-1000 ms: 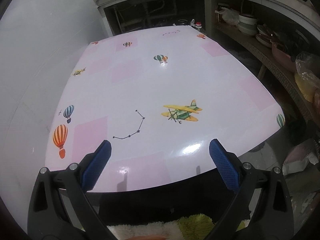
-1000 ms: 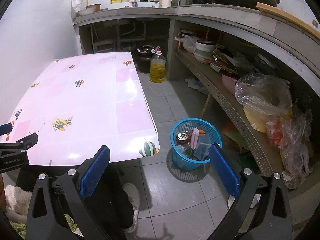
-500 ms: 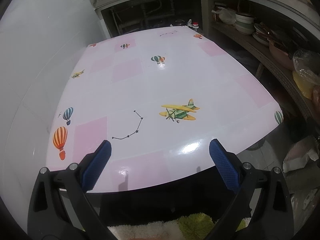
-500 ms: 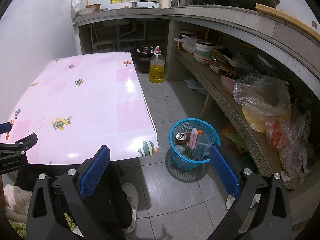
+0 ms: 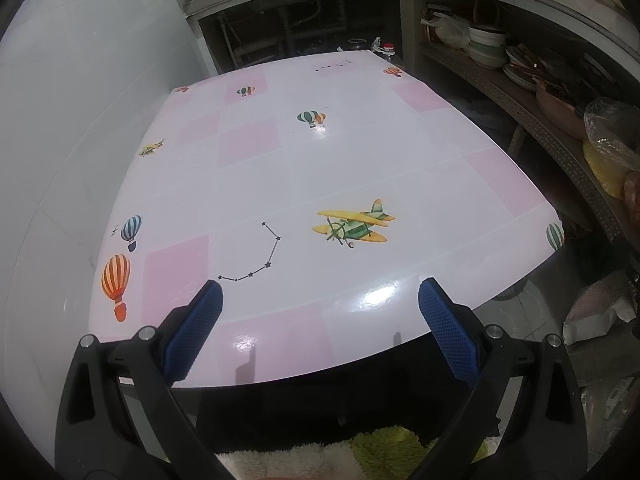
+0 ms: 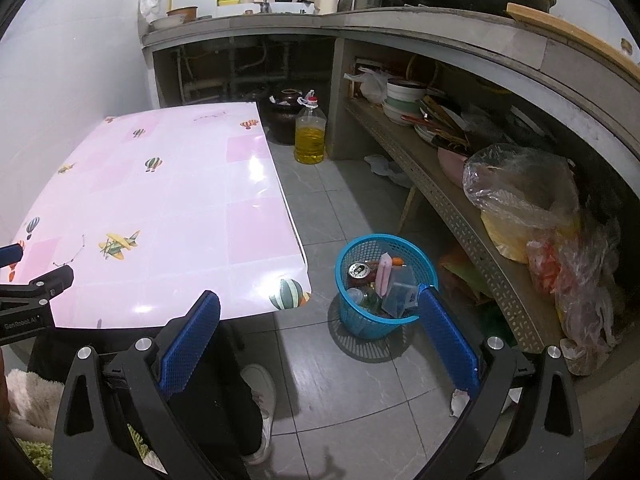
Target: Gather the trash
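A blue plastic basket (image 6: 352, 316) stands on the tiled floor to the right of the table and holds trash: a can (image 6: 357, 269), a pink packet (image 6: 383, 276) and a clear bag (image 6: 398, 292). My right gripper (image 6: 318, 304) hangs open above the floor, near the table's front right corner, with nothing between its blue pads. My left gripper (image 5: 319, 294) is open over the front edge of the pink table (image 5: 320, 168), also holding nothing. The left gripper (image 6: 28, 300) shows at the left edge of the right wrist view. No trash shows on the tabletop.
A bottle of yellow oil (image 6: 309, 136) and a dark jar (image 6: 287, 114) stand on the floor past the table. A low shelf (image 6: 460, 208) on the right carries bowls and plastic bags (image 6: 524, 200). A person's leg and shoe (image 6: 260, 396) are below the right gripper.
Both views have drifted slightly; the table and basket sit a little nearer and lower in frame. Both grippers stay open and empty.
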A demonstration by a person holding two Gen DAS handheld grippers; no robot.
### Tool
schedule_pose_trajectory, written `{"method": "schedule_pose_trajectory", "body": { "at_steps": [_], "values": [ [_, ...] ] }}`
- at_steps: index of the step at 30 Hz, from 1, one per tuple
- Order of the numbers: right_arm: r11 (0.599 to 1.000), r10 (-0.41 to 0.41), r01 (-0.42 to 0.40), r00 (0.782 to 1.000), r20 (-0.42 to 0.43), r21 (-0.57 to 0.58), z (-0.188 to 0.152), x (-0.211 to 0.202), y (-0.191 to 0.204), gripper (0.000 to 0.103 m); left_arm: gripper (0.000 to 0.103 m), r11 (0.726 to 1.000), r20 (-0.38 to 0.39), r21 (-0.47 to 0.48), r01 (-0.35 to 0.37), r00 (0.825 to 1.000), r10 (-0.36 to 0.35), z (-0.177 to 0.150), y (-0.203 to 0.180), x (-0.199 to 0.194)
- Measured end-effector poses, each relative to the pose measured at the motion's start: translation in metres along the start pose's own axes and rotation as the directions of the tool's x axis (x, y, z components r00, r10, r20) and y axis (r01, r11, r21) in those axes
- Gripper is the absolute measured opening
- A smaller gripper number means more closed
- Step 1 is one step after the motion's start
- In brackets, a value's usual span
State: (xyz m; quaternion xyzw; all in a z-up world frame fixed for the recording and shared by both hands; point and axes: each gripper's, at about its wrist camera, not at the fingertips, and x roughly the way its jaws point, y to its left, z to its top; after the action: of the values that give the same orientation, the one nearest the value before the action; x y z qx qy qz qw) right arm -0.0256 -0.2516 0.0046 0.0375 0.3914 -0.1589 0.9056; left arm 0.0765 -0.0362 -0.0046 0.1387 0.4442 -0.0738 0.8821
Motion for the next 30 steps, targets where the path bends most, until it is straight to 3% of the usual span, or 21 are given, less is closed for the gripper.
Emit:
{"method": "schedule_pose_trajectory", "body": {
  "at_steps": [30],
  "values": [
    [1.0,-0.005,0.005,1.0,0.013,-0.009,0.0075,-0.0017,-0.0006,0.096,0.094,1.0,0.005,0.005,0.0,1.0,0.0,0.0035,-0.0011,0.0021]
  ]
}}
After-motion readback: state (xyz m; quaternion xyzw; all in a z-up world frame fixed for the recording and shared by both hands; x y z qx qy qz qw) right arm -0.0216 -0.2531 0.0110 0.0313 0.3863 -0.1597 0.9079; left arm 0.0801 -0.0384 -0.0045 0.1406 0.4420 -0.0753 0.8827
